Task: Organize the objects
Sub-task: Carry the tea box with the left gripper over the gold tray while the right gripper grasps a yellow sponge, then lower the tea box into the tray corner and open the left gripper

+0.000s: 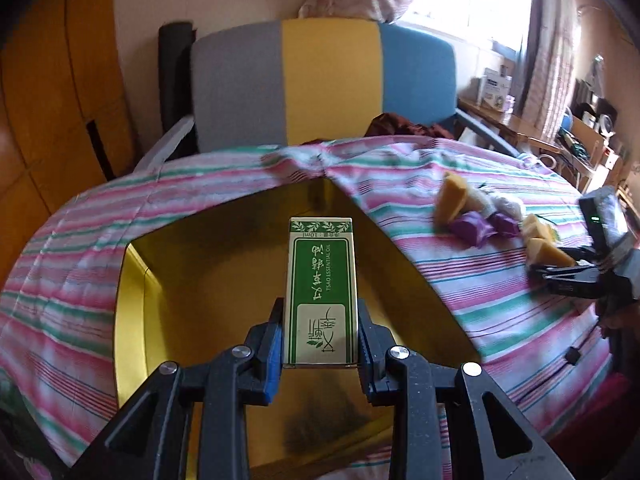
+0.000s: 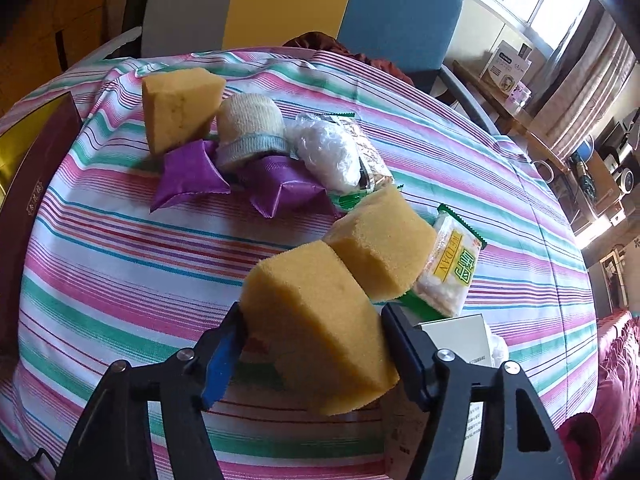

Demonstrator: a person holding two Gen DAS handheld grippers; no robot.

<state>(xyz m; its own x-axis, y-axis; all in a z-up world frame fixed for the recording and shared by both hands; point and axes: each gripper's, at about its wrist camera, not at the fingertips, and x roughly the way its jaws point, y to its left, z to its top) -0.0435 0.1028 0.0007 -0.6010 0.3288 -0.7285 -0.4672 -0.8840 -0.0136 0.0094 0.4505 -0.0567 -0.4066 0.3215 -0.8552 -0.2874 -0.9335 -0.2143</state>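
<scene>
Green-and-white essential-oil carton

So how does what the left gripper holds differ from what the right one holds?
The left gripper clamps a green-and-white box, rigid and printed; the right gripper holds a plain yellow sponge. The box hangs over a gold tray; the sponge is over the striped cloth.
</scene>
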